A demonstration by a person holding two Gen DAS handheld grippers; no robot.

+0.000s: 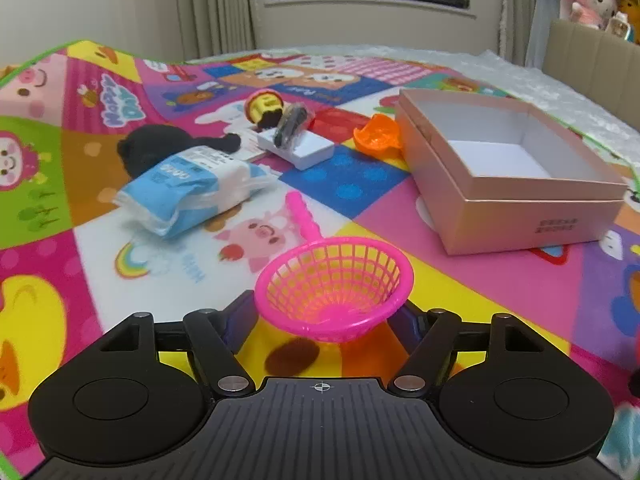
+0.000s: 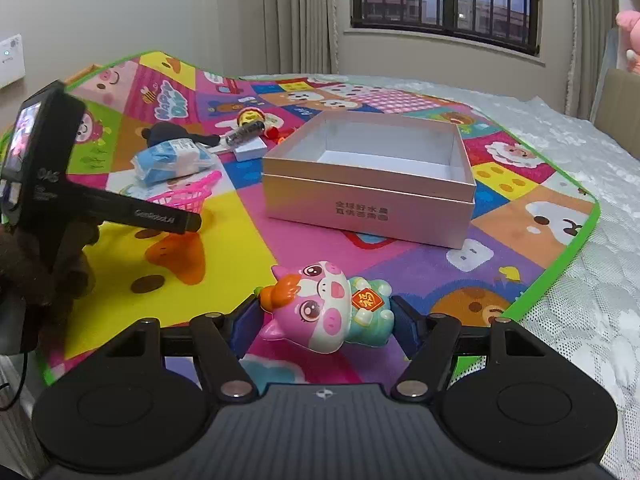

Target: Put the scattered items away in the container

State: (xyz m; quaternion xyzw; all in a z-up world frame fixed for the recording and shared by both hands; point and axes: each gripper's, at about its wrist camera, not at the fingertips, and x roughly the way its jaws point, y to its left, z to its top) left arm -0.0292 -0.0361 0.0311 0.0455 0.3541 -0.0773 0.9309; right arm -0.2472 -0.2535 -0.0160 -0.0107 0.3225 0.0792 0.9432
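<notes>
An open, empty pink box (image 1: pixel 508 176) stands on the colourful play mat (image 1: pixel 460 268); it also shows in the right wrist view (image 2: pixel 368 196). My left gripper (image 1: pixel 324 316) has its jaws on both sides of a pink toy strainer (image 1: pixel 334 284), holding it just above the mat. My right gripper (image 2: pixel 326 324) has its jaws against both sides of a pink pig figurine (image 2: pixel 328 304), lying on its side. The left gripper and strainer also show in the right wrist view (image 2: pixel 180 200).
Left of the box lie a blue-white tissue pack (image 1: pixel 188 192), a black plush (image 1: pixel 160 148), a small white box (image 1: pixel 300 146) with a dark object on it, a yellow-red toy (image 1: pixel 264 106) and an orange shell shape (image 1: pixel 378 136). The mat's green edge (image 2: pixel 560 264) runs at right.
</notes>
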